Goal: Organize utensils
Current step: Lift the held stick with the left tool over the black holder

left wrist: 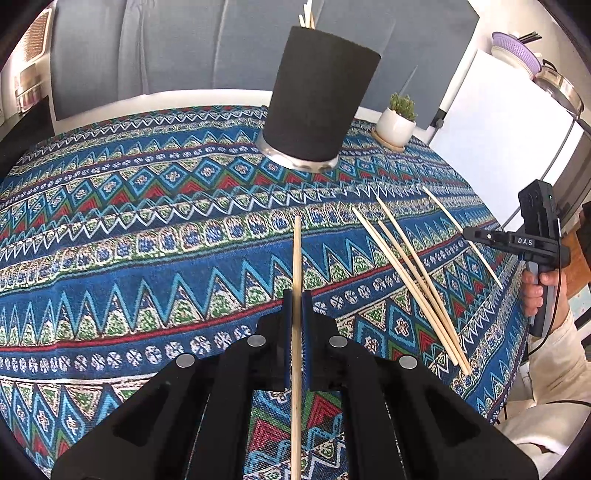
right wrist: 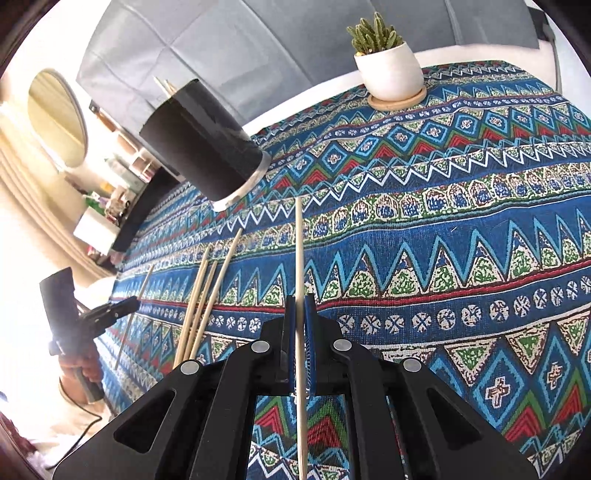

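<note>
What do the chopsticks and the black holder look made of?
The chopsticks look like bare bamboo or wood: pale, matte, no lacquer shine. The black holder has a dull, felt-like or foam-like wrap over what seems a shiny metal base; the core can't be seen.

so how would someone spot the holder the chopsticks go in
On the table's patterned blue cloth, look toward the far edge, left of the white potted cactus. The holder is the tall black cylinder on a shiny metal base with chopstick tips poking out the top, the only dark upright thing there.
</note>
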Motion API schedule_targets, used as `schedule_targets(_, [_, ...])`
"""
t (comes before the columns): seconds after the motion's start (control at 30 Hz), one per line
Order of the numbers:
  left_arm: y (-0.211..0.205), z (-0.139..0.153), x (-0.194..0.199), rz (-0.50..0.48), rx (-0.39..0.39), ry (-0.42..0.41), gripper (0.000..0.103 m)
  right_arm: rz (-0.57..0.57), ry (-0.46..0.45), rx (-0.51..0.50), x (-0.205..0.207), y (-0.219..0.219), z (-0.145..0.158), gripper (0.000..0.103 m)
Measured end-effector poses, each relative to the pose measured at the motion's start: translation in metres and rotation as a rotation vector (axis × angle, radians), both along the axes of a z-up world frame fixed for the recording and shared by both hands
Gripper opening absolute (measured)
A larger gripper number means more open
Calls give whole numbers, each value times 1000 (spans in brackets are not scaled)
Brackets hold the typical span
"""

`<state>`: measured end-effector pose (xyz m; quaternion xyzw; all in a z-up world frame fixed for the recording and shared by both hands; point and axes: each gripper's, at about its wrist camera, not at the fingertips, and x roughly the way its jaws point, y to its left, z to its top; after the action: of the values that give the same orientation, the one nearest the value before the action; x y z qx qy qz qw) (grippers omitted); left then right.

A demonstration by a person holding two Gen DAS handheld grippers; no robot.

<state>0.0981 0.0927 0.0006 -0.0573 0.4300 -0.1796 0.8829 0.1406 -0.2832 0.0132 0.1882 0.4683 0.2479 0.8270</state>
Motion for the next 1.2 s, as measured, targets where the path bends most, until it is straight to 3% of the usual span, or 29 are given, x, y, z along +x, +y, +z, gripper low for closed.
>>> schedule_targets(0.33, [24,82,36,69,-40,-199,5,-33,-209,16,14,-15,76,5])
schedule_targets(0.6, [-3,155,81,51,-52,-432,5,8,-406,27,58,24,135,5])
schedule_targets(0.8, [-32,177,113,9,-124,-543,5,52,-470,31,95,73,148,5])
schedule_targets(0.97, [-46,195,120,-40,-171,-741,5,79,-570,38,115,112,165,5])
schedule_targets(1.03, [-49,198,126,-22,-181,-797,5,85,-620,57,122,122,174,5])
schedule_targets(1.2, [-43,194,151,74,-280,-835,5,59,-728,121,146,141,186,5])
